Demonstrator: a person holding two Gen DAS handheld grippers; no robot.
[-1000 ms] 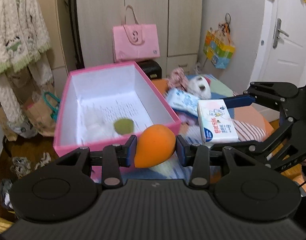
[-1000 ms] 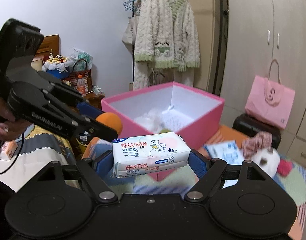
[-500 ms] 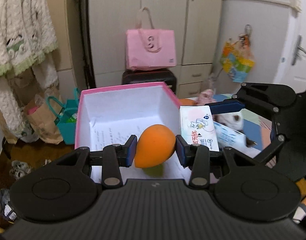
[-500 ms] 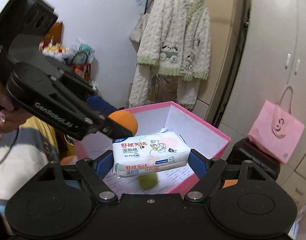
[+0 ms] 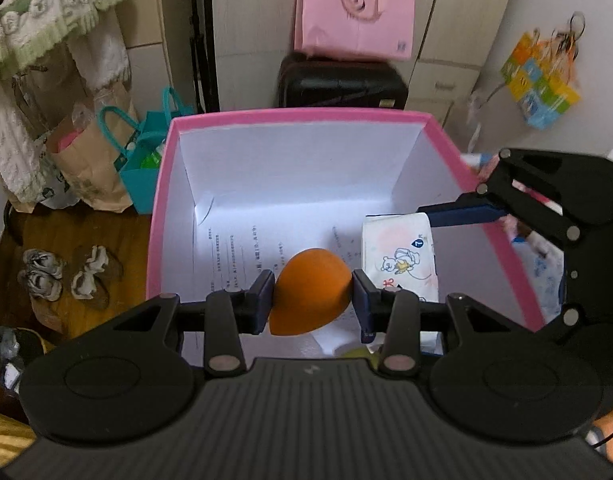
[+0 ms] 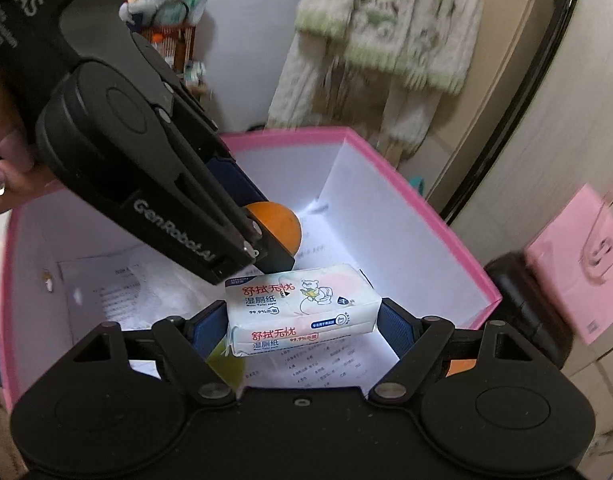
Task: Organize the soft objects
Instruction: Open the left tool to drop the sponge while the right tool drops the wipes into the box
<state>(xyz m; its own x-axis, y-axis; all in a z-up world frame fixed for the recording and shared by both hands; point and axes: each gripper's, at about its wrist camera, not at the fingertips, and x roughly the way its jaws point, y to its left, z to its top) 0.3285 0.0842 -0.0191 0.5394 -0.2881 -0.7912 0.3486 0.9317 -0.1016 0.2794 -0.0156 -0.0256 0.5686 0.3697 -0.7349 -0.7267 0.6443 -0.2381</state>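
My left gripper point(image 5: 312, 300) is shut on an orange egg-shaped sponge point(image 5: 310, 296) and hangs over the open pink box point(image 5: 290, 114). The same sponge point(image 6: 278, 226) shows in the right wrist view, pinched at the tip of the left gripper point(image 6: 266, 240). My right gripper point(image 6: 302, 320) is shut on a white pack of wet wipes point(image 6: 298, 312), also above the box point(image 6: 458, 256). In the left wrist view that pack point(image 5: 402, 256) sits just right of the sponge. A yellow-green ball point(image 6: 222, 360) lies on the printed paper at the box bottom, partly hidden.
Beyond the box stand a black case point(image 5: 342, 84) with a pink bag point(image 5: 354, 12) on it. Paper and teal bags point(image 5: 146, 160) and shoes point(image 5: 66, 276) sit on the wooden floor at left. A knitted cardigan point(image 6: 386, 32) hangs behind. A person's hand point(image 6: 6, 160) holds the left gripper.
Both grippers have swung over the pink box and tilted downward, each keeping its object. The box interior now fills both views; the bed clutter has slid out of sight.
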